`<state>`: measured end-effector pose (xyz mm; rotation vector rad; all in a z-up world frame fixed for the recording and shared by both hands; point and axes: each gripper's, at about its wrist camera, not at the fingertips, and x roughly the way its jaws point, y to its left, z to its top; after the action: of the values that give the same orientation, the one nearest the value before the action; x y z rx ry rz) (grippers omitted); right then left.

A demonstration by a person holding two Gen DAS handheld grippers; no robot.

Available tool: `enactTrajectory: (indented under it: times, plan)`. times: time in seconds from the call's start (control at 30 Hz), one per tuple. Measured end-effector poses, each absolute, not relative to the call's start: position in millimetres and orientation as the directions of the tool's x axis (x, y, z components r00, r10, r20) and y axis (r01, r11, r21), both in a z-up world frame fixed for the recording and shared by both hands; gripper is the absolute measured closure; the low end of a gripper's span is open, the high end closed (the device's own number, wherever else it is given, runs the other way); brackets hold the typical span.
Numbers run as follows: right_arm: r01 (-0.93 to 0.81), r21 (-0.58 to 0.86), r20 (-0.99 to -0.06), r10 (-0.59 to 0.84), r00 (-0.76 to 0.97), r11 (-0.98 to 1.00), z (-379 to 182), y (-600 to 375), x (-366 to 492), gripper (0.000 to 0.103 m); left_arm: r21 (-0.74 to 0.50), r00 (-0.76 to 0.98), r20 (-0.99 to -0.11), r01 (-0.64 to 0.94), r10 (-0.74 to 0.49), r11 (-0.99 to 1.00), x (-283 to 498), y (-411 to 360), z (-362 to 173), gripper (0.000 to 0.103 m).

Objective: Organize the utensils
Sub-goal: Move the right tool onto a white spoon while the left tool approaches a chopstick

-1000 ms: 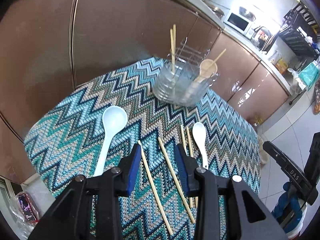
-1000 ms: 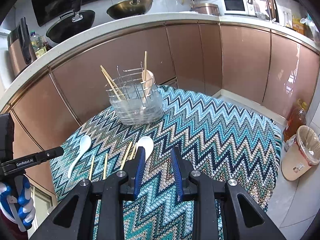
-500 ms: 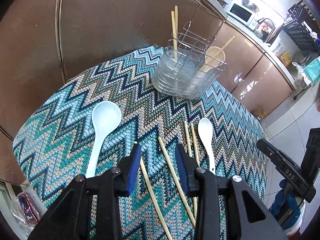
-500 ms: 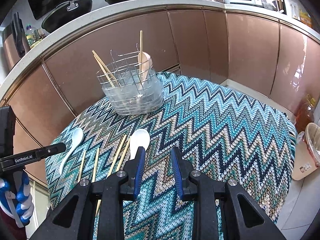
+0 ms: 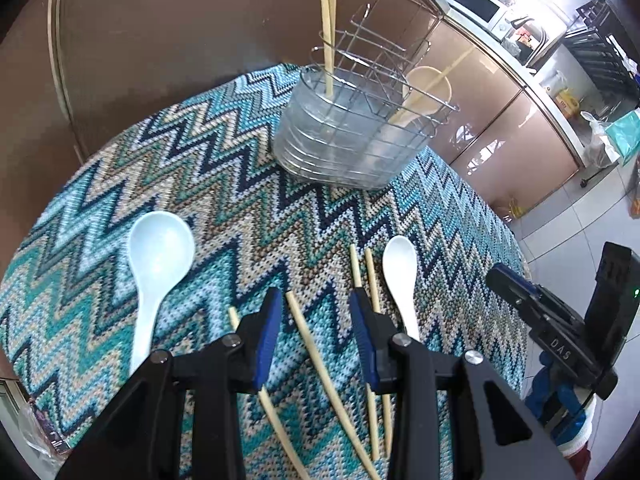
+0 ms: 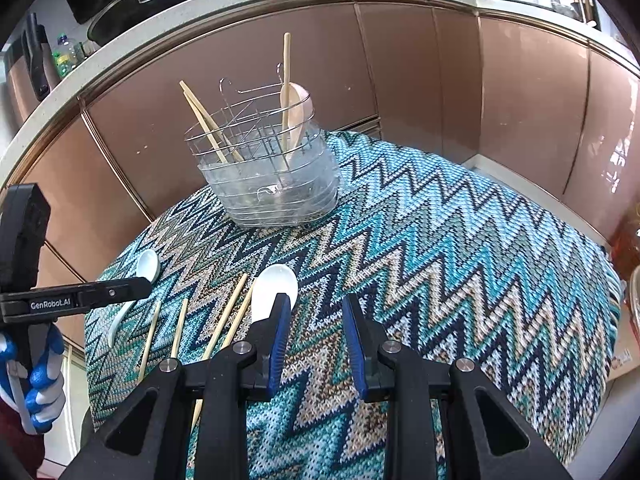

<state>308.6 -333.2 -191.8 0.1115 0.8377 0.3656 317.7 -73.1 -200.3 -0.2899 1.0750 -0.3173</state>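
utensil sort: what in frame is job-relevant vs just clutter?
Job:
wire caddy
pale blue spoon
white spoon
loose chopsticks
left tongs, right tongs, both open, empty

Clutter:
microwave
frying pan
bin

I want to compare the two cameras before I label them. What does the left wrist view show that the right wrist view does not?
Only the left wrist view: the right gripper seen from the side, and a dark wire rack on the counter.

Only the right wrist view: the left gripper from the side, a blue-and-white gloved hand holding it, and a black pan.

Both: the utensil holder, two white spoons, four loose chopsticks, the zigzag cloth, the microwave.
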Motion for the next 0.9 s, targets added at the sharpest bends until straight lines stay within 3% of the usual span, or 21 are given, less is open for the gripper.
enactTrajectory:
  times: [0.27, 0.5, 0.9]
  plan:
    - [-0.344, 0.271, -0.717, 0.426, 0.552, 0.899, -198, -329, 326, 0.078, -0.459, 0.334, -0.817, 0.118, -0.471, 0.88, 348, -73, -211, 0.07]
    - [-0.396, 0.313, -0.722, 0.487, 0.491, 0.863, -207, -326, 343, 0.078, -0.452, 0.239, -0.841, 0.185, -0.486, 0.873, 367, -92, -218, 0.07]
    - [-0.482, 0.314, -0.763, 0.52, 0.385, 0.818, -222, -309, 364, 0.078, -0.387, 0.153, -0.894, 0.21, -0.422, 0.898, 388, -125, -229, 0.071]
